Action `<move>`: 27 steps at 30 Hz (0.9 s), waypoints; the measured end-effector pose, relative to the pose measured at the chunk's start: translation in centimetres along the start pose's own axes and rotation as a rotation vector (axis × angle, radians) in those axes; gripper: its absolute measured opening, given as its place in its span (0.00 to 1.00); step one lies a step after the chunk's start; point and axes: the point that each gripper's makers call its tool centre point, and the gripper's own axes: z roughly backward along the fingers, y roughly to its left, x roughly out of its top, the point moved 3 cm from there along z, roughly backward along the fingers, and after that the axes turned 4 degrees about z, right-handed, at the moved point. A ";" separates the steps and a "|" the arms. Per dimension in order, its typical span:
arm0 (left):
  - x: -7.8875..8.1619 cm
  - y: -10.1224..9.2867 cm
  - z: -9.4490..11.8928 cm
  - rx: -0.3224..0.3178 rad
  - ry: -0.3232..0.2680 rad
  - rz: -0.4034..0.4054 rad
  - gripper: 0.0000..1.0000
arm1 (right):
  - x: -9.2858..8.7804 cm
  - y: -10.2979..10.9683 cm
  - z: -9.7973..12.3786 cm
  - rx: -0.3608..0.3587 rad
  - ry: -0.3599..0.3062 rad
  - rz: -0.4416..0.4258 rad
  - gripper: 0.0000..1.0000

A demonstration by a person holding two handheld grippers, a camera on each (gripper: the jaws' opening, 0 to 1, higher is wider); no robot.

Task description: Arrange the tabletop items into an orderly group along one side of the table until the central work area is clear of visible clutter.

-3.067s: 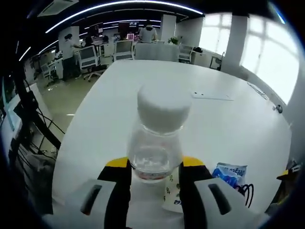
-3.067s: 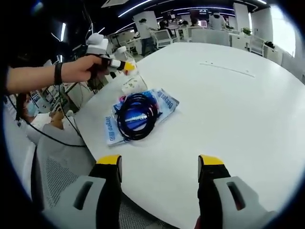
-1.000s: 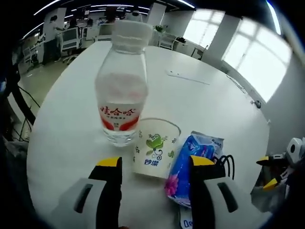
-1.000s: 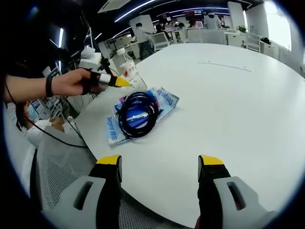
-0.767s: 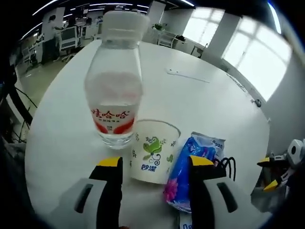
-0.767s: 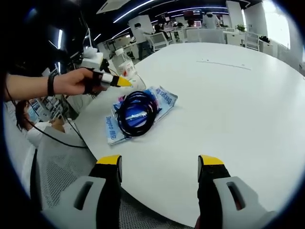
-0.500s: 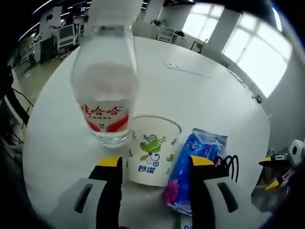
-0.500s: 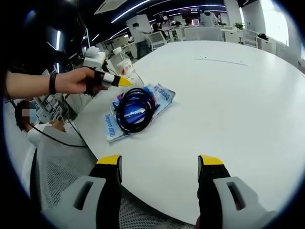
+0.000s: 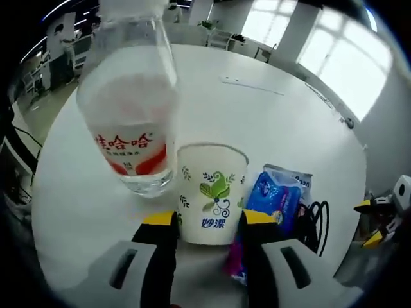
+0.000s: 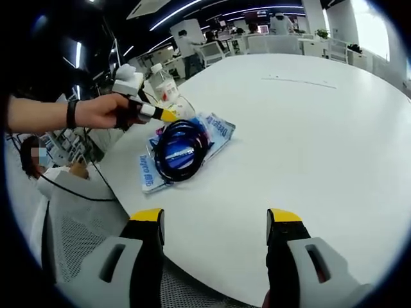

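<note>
Left gripper [image 9: 209, 224] jaws clamp printed paper cup [image 9: 212, 191] beside clear plastic bottle [image 9: 131, 109] near surface [image 10: 308, 128] edge; right gripper [image 10: 215, 221] wide open, empty.

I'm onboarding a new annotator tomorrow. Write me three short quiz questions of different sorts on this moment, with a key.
1. True or false: the paper cup stands upright between the left gripper's jaws.
2. Multiple choice: what lies on the blue packets in the right gripper view? A) a coiled black cable B) a spoon C) a phone
3. Fill in: in the left gripper view, the thing standing just left of the cup is a clear water ____.

Key
1. True; the jaws flank its base.
2. A, the cable.
3. bottle, with a red label.
</note>
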 end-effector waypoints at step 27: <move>-1.7 -0.4 6.5 -0.004 -0.115 -0.049 0.37 | 0.4 1.3 -0.3 0.028 -0.018 0.009 0.63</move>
